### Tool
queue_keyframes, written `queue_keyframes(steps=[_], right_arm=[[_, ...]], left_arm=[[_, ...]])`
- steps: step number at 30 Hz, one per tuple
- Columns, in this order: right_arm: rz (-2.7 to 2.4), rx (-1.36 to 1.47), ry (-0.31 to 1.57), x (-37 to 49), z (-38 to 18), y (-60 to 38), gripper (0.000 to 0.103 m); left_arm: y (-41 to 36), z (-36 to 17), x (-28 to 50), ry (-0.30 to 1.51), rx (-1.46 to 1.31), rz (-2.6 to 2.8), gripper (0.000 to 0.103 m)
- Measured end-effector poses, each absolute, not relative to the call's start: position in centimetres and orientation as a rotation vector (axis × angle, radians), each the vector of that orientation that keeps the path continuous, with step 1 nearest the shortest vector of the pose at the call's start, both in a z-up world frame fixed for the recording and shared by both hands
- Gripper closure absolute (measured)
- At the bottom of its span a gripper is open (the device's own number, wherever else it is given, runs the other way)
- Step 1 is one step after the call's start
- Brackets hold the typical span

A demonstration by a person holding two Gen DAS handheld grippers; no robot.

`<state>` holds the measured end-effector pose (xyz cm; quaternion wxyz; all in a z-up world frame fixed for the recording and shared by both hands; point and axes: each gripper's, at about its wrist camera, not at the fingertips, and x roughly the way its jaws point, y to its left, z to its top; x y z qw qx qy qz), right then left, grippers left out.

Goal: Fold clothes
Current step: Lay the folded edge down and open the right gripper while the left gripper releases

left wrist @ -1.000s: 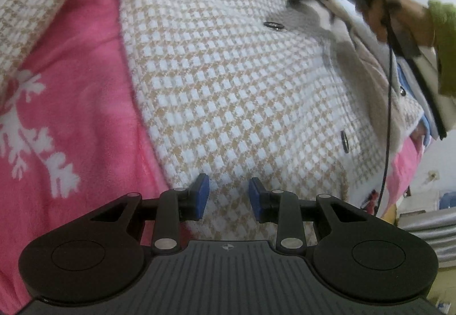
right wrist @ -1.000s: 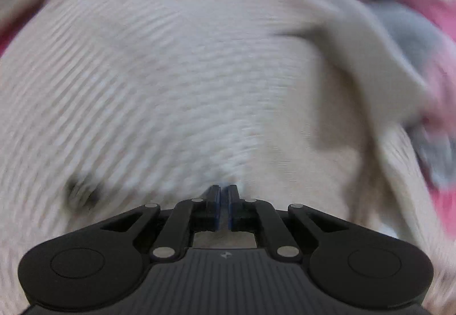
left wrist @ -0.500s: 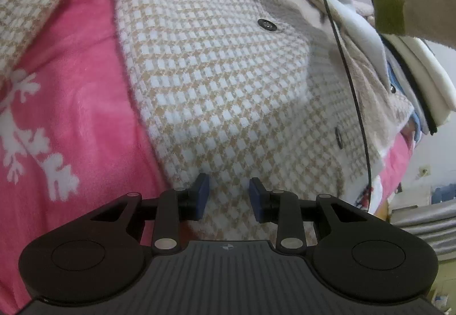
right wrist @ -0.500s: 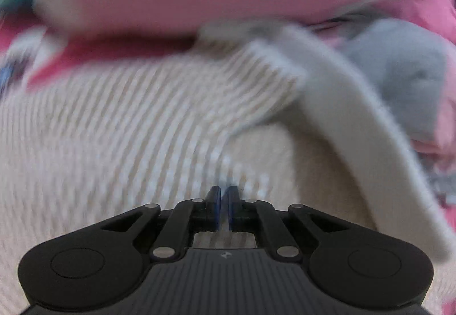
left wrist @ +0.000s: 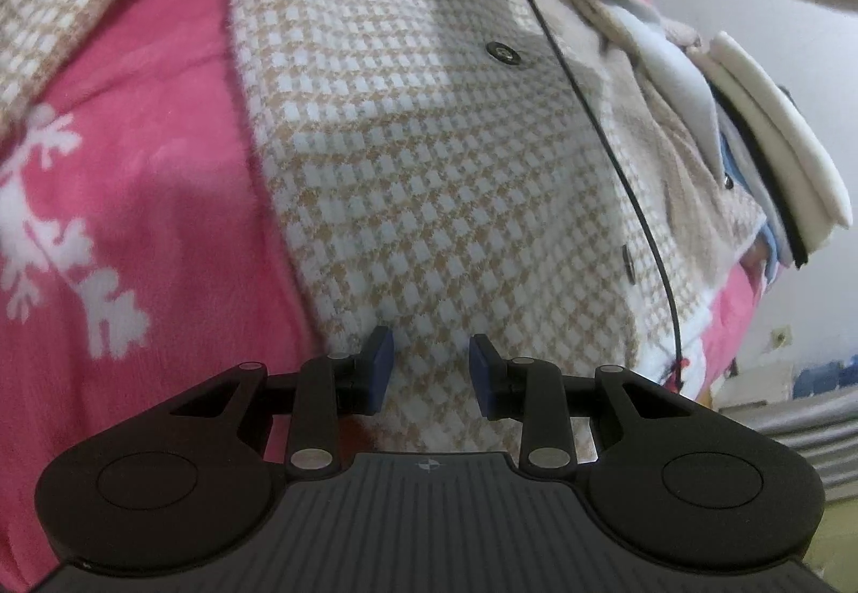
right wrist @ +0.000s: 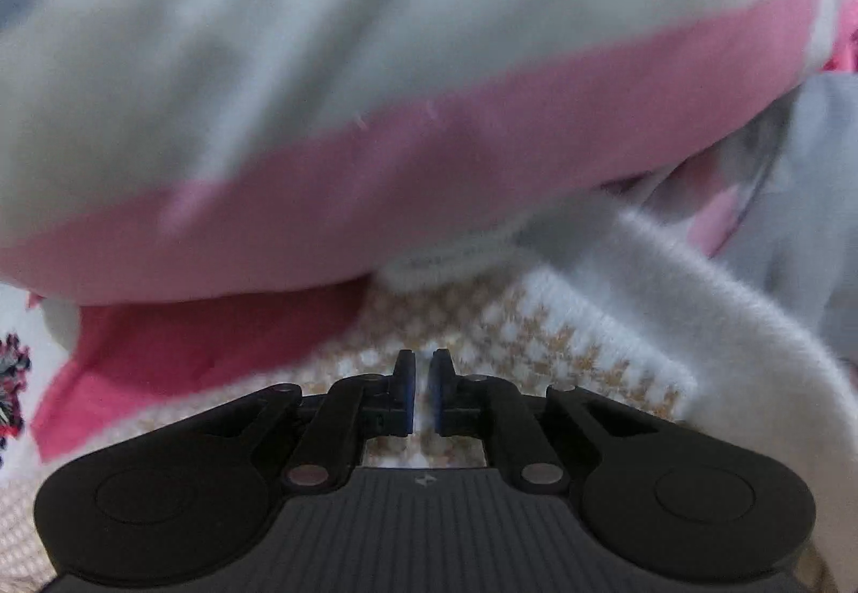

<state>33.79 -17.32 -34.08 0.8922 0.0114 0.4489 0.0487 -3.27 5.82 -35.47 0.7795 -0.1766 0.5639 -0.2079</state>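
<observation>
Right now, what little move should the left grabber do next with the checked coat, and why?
Probably close on the coat's bottom edge. The left gripper is open with the checked coat between its blue pads, lying flat on the pink blanket. The right gripper looks nearly shut at the coat's far end, so pinching here would let both lift together.

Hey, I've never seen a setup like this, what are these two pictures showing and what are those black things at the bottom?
Each picture comes from a camera on a hand-held two-finger gripper, looking along its fingers. The black parts are the gripper bodies.

The left view shows the left gripper with its blue pads apart, open over a tan-and-white houndstooth jacket with dark buttons, which lies on a pink fleece blanket with white snowflakes.

The right view shows the right gripper nearly closed over the same jacket; whether it pinches the fabric I cannot tell. A blurred white-and-pink cushion fills the background.
</observation>
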Motion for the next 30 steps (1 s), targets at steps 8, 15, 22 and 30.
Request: queue_keyframes(steps=[8,15,22,30], right_arm=[[0.333,0.016,1.018,26.4,-29.7,-11.6,0.097],[0.490,0.009,1.043,21.6,-28.3,-5.7,0.097],[0.463,0.149,1.055,20.9,-29.3,-4.2,0.097],[0.360,0.199,1.018,17.1,-26.7,-10.8,0.097]], left_arm=[[7.2,-35.3,-3.3,1.258,-0.500,-0.416,0.072],[7.8,-34.2,-4.5,1.264,-0.524,-0.416,0.070],[5.8,-32.1,-5.7,1.248,-0.509,-0.453,0.068],[5.0,-31.2,-4.5,1.218,-0.441,-0.363,0.068]])
